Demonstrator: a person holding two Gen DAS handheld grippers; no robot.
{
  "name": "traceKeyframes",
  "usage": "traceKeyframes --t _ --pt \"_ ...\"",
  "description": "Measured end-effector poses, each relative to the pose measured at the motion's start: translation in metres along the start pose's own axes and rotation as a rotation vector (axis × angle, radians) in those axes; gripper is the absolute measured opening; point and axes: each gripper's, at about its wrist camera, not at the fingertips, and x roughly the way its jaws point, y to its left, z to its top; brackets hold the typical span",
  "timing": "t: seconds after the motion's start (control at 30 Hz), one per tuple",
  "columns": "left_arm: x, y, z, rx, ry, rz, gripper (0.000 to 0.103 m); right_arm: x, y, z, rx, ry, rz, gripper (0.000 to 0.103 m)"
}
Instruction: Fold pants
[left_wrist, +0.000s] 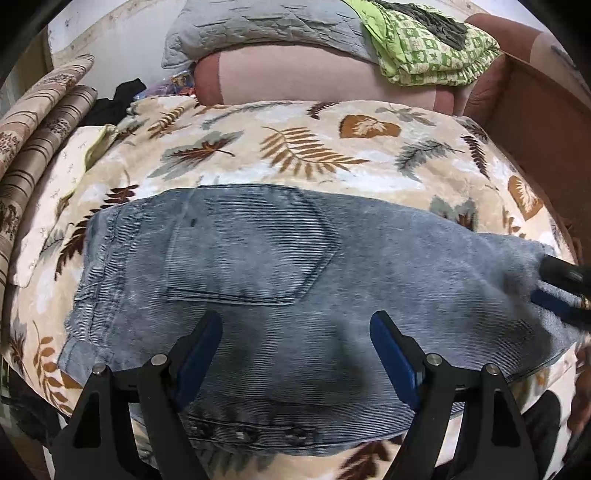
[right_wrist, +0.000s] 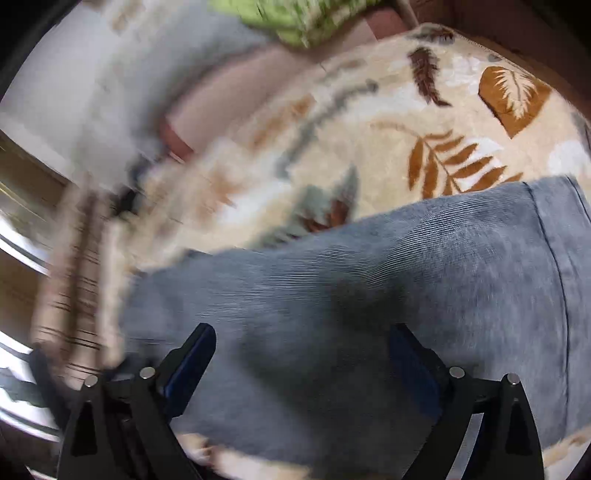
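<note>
Leaf-print blanket (left_wrist: 295, 147) is spread under the folded grey-blue pants (left_wrist: 258, 258), which lie just ahead of and beneath both grippers. Left gripper (left_wrist: 295, 328) is held spread above the fabric, nothing pinched. Right gripper (right_wrist: 301, 343) is likewise spread — its view is motion-blurred, the left background unreadable, pants cut off at the frame edge.

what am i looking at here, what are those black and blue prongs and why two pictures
Those prongs are the two fingers of a handheld claw; a person holds one in each hand. Each picture comes from a camera on one claw, looking forward along its fingers. The left claw and the right claw are both open and hold nothing. Below them, grey-blue pants lie flat on a leaf-patterned blanket. At the right edge of the left picture you see the other claw. The right picture is blurred.
</note>
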Motion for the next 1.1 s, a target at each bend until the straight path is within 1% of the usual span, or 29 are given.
traceKeyframes --t 0.03,0.07,0.1,0.17,0.23,0.3,0.33,0.4,0.47,0.5,0.53,0.6,0.63,0.67,0.7,0.8,0.83,0.93,1.0,1.1 --pt "0.000 -0.005 0.001 0.002 0.009 -0.021 0.083 -0.019 -0.017 -0.011 0.079 -0.046 0.035 0.096" --pt "0.001 -0.014 0.003 0.003 0.030 -0.063 0.083 -0.038 -0.037 -0.023 0.155 -0.091 0.066 0.096" --pt "0.003 -0.025 0.005 0.006 0.051 -0.103 0.083 -0.049 -0.051 -0.031 0.200 -0.115 0.079 0.096" --pt "0.008 -0.047 0.008 0.016 0.097 -0.173 0.083 -0.079 -0.090 -0.047 0.318 -0.179 0.082 0.096" --pt "0.012 -0.076 0.010 0.047 0.125 -0.237 0.083 -0.109 -0.132 -0.061 0.439 -0.252 0.075 0.095" --pt "0.014 -0.107 0.015 0.092 0.135 -0.264 0.083 -0.118 -0.159 -0.064 0.509 -0.262 0.074 0.095" --pt "0.014 -0.118 0.016 0.103 0.135 -0.276 0.083 -0.118 -0.167 -0.065 0.535 -0.263 0.094 0.094" --pt "0.015 -0.139 0.017 0.119 0.135 -0.303 0.083 -0.113 -0.176 -0.062 0.551 -0.255 0.116 0.092" --pt "0.022 -0.158 0.017 0.137 0.143 -0.297 0.083 -0.108 -0.177 -0.059 0.554 -0.261 0.128 0.092" --pt "0.028 -0.164 0.015 0.153 0.144 -0.284 0.083 -0.107 -0.175 -0.056 0.541 -0.266 0.126 0.091" --pt "0.035 -0.167 0.013 0.168 0.153 -0.259 0.084 -0.107 -0.174 -0.054 0.532 -0.272 0.121 0.089" --pt "0.065 -0.182 -0.002 0.271 0.229 -0.130 0.085 -0.104 -0.174 -0.051 0.529 -0.267 0.107 0.084" --pt "0.064 -0.183 -0.004 0.290 0.196 -0.120 0.090 -0.103 -0.175 -0.051 0.531 -0.264 0.101 0.080" --pt "0.059 -0.185 -0.006 0.309 0.145 -0.097 0.093 -0.102 -0.176 -0.051 0.539 -0.261 0.096 0.078" --pt "0.058 -0.186 -0.007 0.317 0.149 -0.089 0.093 -0.103 -0.178 -0.050 0.539 -0.260 0.095 0.078" --pt "0.054 -0.184 -0.004 0.295 0.176 -0.089 0.093 -0.103 -0.177 -0.050 0.518 -0.252 0.072 0.077" --pt "0.052 -0.183 -0.004 0.296 0.172 -0.084 0.093 -0.103 -0.176 -0.049 0.516 -0.251 0.066 0.078" --pt "0.040 -0.183 -0.005 0.311 0.137 -0.076 0.093 -0.101 -0.176 -0.048 0.518 -0.246 0.064 0.078" --pt "0.031 -0.183 -0.005 0.322 0.118 -0.086 0.093 -0.101 -0.176 -0.048 0.517 -0.240 0.058 0.078" --pt "0.027 -0.182 -0.005 0.328 0.089 -0.080 0.093 -0.100 -0.173 -0.046 0.520 -0.236 0.038 0.078"
